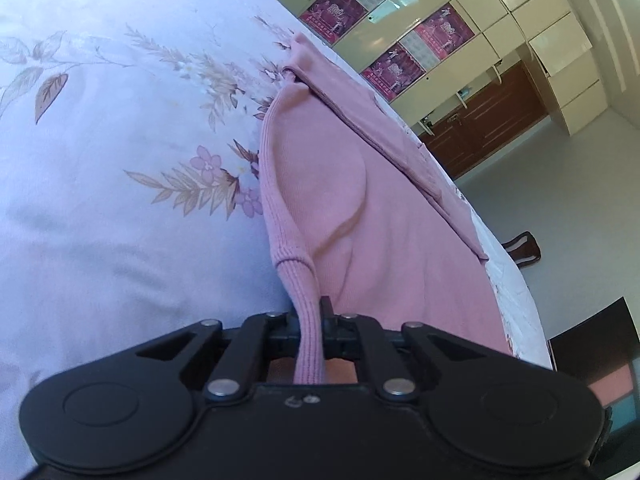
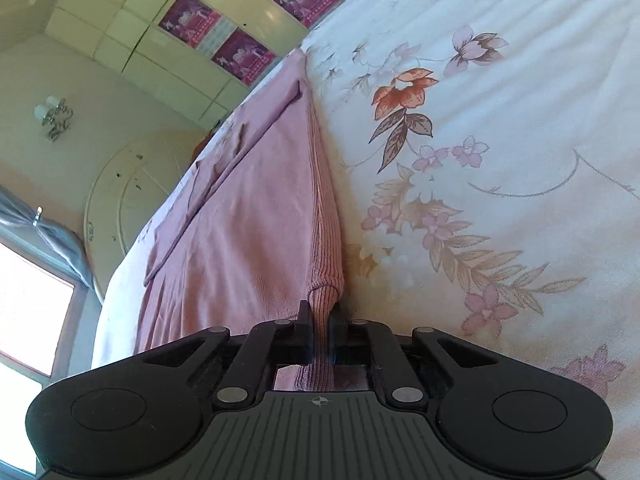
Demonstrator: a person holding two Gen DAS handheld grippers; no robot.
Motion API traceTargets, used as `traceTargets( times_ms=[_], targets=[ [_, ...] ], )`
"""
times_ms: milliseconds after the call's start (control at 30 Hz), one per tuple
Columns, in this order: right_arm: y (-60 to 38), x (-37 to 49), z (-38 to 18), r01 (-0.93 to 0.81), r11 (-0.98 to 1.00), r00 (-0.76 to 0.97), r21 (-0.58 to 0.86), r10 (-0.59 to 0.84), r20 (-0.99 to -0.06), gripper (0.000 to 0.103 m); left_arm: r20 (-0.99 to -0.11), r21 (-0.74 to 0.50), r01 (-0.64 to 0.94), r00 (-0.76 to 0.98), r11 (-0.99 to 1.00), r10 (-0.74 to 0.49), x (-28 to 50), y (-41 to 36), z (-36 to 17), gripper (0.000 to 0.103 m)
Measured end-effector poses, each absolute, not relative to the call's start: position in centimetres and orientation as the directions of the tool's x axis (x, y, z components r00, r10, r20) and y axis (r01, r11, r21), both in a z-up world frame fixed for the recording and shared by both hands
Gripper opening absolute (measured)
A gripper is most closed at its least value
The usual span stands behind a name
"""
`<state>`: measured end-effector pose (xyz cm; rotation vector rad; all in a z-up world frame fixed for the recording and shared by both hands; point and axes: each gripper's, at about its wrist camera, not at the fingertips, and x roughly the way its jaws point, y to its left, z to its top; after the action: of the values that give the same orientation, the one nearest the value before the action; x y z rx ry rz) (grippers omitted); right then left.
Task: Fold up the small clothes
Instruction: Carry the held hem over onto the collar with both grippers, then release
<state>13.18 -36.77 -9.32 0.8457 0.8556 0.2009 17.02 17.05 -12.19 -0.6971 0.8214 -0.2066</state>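
Your left gripper [image 1: 310, 320] pinches the ribbed hem of the pink knit top [image 1: 384, 216]; your right gripper [image 2: 320, 320] pinches its other ribbed corner. Top lies stretched across the floral bedsheet [image 1: 100, 140]; wardrobe [image 1: 500, 20] beyond.

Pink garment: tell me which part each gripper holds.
Both hold the pink garment by its ribbed hem: left gripper at one corner, right gripper at the other.

pink ribbed garment [image 1: 384, 216], floral white bedsheet [image 1: 120, 140]
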Motion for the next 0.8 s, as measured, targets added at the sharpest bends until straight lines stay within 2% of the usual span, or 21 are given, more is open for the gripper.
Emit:
traceTargets(
  times_ms=[167, 333, 533, 667, 800],
  targets=[
    [-36.5, 13.0, -7.0, 0.118, 0.667, 0.69, 0.736, 0.478, -0.544, 0.006, -0.515, -0.703, -0.064, 0.733, 0.708, -0.445, 16.3, 17.7, -9.7, 0.004],
    [-36.3, 14.8, -2.9, 0.022, 0.665, 0.726, 0.746, 0.502, -0.469, 0.006, -0.47, -0.708, -0.011, 0.754, 0.706, -0.459, 18.6, 17.6, -6.6, 0.004],
    [-35.7, 21.5, 1.0, -0.035, 0.675, 0.756, 0.737, 0.5, -0.422, 0.006, -0.411, -0.744, 0.007, 0.783, 0.668, -0.466, 26.2, 18.0, -3.6, 0.004],
    [-35.3, 28.1, 2.8, -0.005, 0.69, 0.772, 0.723, 0.463, -0.436, 0.006, -0.414, -0.734, 0.015, 0.783, 0.679, -0.465, 34.0, 18.0, -2.6, 0.004],
    [-35.5, 36.2, 2.1, 0.05, 0.681, 0.769, 0.731, 0.441, -0.463, 0.006, -0.45, -0.709, 0.017, 0.759, 0.705, -0.471, 42.5, 18.1, -3.4, 0.004]
  ],
)
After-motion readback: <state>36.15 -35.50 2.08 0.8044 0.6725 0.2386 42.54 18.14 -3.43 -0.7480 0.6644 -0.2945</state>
